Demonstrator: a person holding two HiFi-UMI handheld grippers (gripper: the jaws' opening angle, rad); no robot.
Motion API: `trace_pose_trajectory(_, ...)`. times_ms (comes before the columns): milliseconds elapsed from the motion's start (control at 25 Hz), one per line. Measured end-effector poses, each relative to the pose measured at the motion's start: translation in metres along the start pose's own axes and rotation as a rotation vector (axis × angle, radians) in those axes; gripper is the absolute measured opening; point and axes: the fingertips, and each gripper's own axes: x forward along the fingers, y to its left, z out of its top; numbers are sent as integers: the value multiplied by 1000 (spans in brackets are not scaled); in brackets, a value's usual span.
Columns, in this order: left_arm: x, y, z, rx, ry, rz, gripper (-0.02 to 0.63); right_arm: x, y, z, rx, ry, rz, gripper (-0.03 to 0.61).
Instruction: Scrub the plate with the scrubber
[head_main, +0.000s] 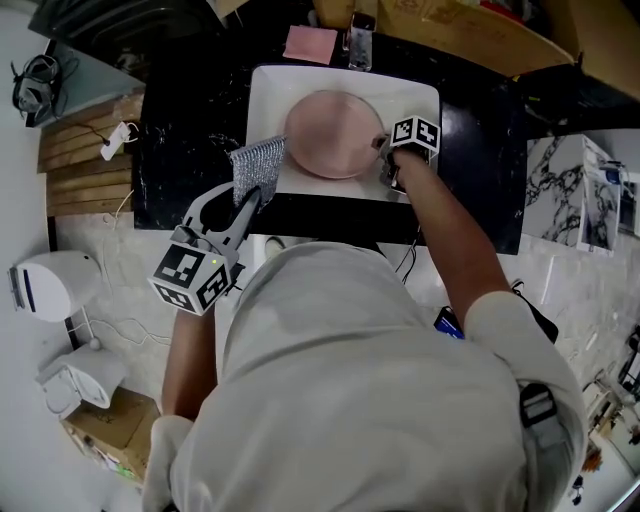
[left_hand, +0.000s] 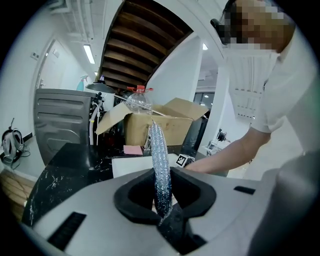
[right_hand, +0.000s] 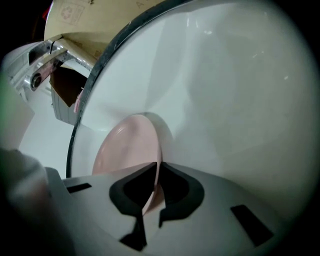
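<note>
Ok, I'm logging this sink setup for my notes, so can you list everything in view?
plate: one, pink, in the sink, rim held by the right gripper
scrubber: one, silver mesh, at the sink's left edge, held by the left gripper
sink: one, white, set in the counter
counter: one, black marbled
flat pad: one, pink, behind the sink
cardboard box: one, brown, behind the sink
plastic bottle: one, clear, red cap, at the box
left gripper: grey, jaws shut on the scrubber
right gripper: grey, jaws shut on the plate's rim
</note>
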Motion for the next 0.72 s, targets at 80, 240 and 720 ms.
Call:
trace_pose_trajectory(80, -1, 2, 0, -5, -5, 4, 74, -4, 1, 2, 38, -29, 24, 23)
trace_pose_trajectory(240, -5, 6, 1, -11, -18, 7, 74, -20, 10, 11, 41, -107, 48, 26)
trace_pose_trajectory(720, -14, -1, 6, 12, -27, -40, 74, -92, 46, 4, 30, -268, 136, 25)
